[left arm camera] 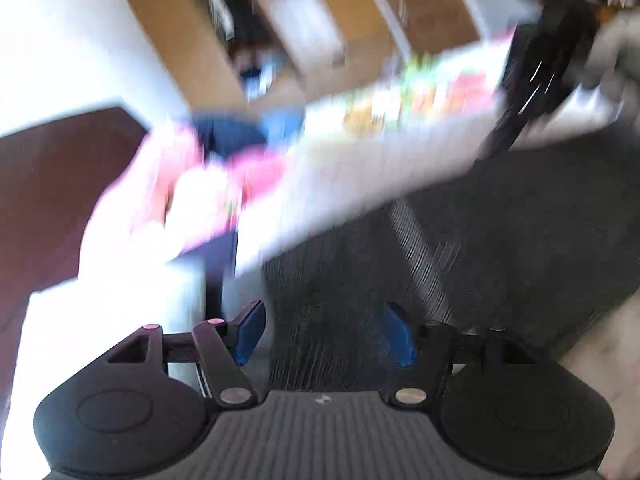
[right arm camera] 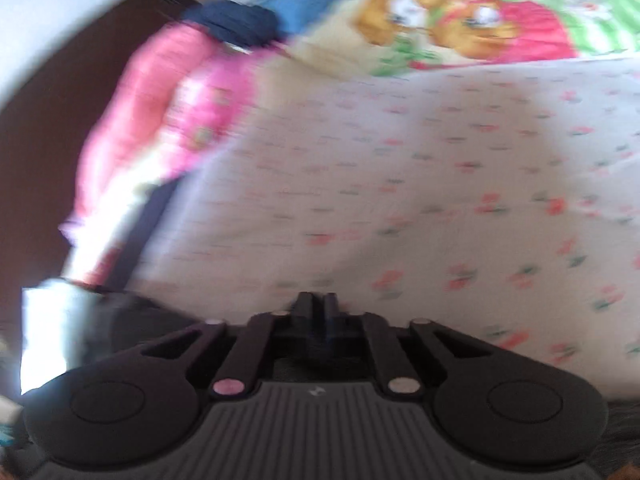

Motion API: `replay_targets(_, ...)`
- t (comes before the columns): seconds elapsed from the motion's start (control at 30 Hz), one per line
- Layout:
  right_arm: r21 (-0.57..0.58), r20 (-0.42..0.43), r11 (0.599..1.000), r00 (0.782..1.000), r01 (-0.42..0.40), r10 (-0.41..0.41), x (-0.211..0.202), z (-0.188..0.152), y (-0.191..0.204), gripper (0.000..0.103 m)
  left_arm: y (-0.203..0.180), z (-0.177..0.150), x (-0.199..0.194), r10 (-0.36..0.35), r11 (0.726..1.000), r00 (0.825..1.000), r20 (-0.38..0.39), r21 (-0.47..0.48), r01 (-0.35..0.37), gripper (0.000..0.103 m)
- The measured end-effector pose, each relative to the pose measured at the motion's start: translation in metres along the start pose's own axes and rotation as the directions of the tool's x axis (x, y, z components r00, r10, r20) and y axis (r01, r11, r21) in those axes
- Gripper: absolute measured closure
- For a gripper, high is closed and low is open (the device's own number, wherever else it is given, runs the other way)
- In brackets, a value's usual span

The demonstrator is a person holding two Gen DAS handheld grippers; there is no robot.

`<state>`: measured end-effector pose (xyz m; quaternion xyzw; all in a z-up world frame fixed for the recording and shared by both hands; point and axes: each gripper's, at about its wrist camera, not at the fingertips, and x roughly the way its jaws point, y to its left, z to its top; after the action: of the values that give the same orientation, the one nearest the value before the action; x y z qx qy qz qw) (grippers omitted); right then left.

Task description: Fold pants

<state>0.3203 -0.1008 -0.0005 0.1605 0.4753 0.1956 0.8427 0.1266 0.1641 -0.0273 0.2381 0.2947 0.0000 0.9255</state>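
Dark ribbed pants (left arm camera: 400, 240) lie spread on the bed, blurred in the left wrist view. My left gripper (left arm camera: 324, 332) hovers just over them, open, its blue pads (left arm camera: 250, 332) apart with cloth below and nothing pinched. My right gripper (right arm camera: 316, 304) has its fingers pressed together at the pants' edge, where dark cloth (right arm camera: 132, 316) shows at its lower left. In the left wrist view the right gripper (left arm camera: 556, 32) is at the upper right, and a peak of the dark cloth rises to it. A hand (left arm camera: 616, 52) holds it.
A white flowered bed sheet (right arm camera: 400, 180) covers the bed. A cartoon-print pillow (right arm camera: 480, 20) lies at the far side. Pink clothes (right arm camera: 180, 100) and blue clothes (right arm camera: 240, 20) are piled at the left. Dark brown wood (left arm camera: 60, 180) borders the bed; wooden cabinets (left arm camera: 280, 20) stand beyond.
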Motion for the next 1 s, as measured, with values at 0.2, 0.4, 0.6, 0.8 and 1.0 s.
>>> replay_targets(0.2,-0.076,0.141,0.968,0.964,0.239,-0.227,-0.027,0.002,0.022,0.099,0.013,-0.034,-0.016,0.041,0.999,0.999,-0.022,0.0,-0.041,0.026)
replay_targets(0.4,-0.285,0.007,0.955,0.996,-0.087,0.093,0.004,-0.032,0.118,0.097,0.021,-0.023,-0.042,0.019,1.0,0.997,0.077,0.007,-0.02,0.027)
replay_targets(0.6,-0.245,-0.043,0.966,0.996,-0.087,0.078,0.052,-0.082,0.13,0.098,0.026,-0.002,-0.025,0.025,1.0,0.993,0.116,-0.018,-0.023,0.027)
replay_targets(0.8,-0.259,0.109,0.964,0.99,-0.054,0.085,-0.006,-0.08,0.112,0.098,0.004,0.02,-0.003,-0.069,0.998,0.98,0.185,0.005,0.069,0.027)
replay_targets(1.0,-0.1,0.022,0.994,0.999,-0.042,0.045,0.018,-0.052,0.058,0.103,0.006,0.01,0.043,-0.089,0.996,0.992,0.087,0.022,0.088,0.015)
